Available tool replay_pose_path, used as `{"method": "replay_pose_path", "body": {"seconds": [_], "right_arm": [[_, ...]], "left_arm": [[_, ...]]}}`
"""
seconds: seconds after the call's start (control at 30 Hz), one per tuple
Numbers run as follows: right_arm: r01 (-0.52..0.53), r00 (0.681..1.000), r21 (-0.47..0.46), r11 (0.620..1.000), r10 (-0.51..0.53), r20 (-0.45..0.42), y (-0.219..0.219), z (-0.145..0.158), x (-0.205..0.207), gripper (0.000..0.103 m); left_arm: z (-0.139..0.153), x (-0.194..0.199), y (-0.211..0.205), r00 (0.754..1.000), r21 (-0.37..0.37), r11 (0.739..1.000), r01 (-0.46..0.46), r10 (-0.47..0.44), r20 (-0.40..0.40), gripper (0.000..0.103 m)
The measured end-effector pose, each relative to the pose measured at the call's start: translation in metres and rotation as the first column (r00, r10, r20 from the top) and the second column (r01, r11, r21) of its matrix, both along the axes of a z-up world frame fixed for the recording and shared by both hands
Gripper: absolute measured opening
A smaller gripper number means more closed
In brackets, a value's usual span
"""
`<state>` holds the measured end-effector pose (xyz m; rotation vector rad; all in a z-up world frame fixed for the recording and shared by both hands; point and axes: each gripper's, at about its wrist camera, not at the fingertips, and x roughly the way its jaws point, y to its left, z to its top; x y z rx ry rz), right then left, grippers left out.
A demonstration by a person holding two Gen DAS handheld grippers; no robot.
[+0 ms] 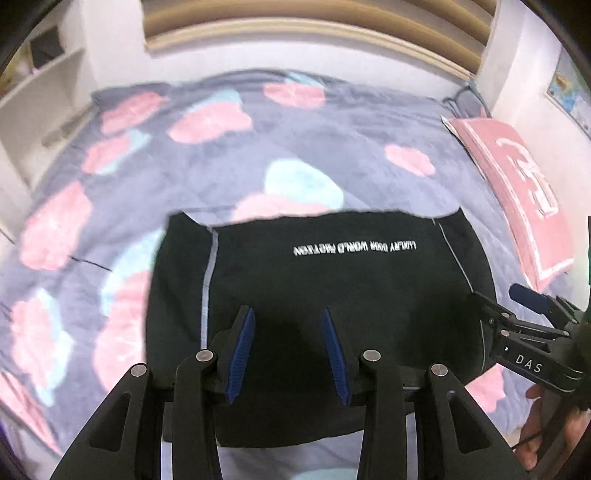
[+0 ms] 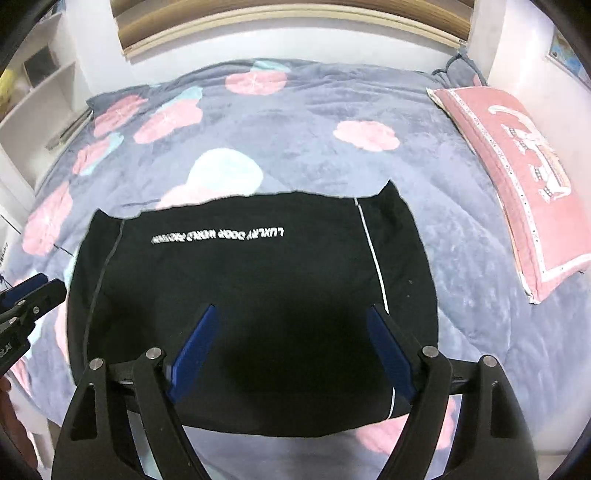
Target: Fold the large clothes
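Note:
A black garment (image 1: 332, 280) with white lettering and thin pale side stripes lies folded into a flat rectangle on the bed; it also shows in the right wrist view (image 2: 258, 280). My left gripper (image 1: 288, 314) is open and empty, hovering over the garment's near edge. My right gripper (image 2: 291, 314) is open wider and empty, over the garment's near right part. The right gripper (image 1: 495, 310) also shows at the right edge of the left wrist view, and the left gripper (image 2: 40, 284) at the left edge of the right wrist view.
The bed has a grey-blue quilt (image 2: 295, 122) with pink and pale blue patches. A pink pillow (image 2: 517, 177) lies at the right. A wooden headboard (image 2: 288, 22) is at the far end. White shelves (image 2: 33, 96) stand at the left.

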<state>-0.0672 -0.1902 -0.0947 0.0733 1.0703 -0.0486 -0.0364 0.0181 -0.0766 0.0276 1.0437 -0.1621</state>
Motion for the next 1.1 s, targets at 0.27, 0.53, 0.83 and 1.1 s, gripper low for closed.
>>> {"method": "replay_pose_path", "body": {"seconds": [0.27, 0.53, 0.83, 1.1], "right_arm": [[-0.03, 0.993, -0.041, 0.999, 0.035, 0.112, 0.01, 0.062, 0.0, 0.084], [-0.051, 0.982, -0.14, 0.989, 0.075, 0.171, 0.028, 0.093, -0.009, 0.084], [-0.056, 0.989, -0.129, 0.99, 0.072, 0.126, 0.029, 0.081, -0.004, 0.084], [-0.07, 0.992, -0.102, 0.992, 0.08, 0.1, 0.033, 0.073, 0.001, 0.084]], "left_arm": [[0.073, -0.033, -0.009, 0.991, 0.016, 1.0, 0.007, -0.009, 0.132, 0.054], [0.102, -0.04, -0.007, 0.987, -0.018, 0.999, -0.039, 0.041, 0.156, 0.056], [0.097, -0.036, 0.004, 0.98, 0.076, 0.988, -0.136, 0.123, 0.16, 0.056], [0.095, -0.034, 0.005, 0.978, 0.086, 0.985, -0.147, 0.132, 0.16, 0.056]]}}
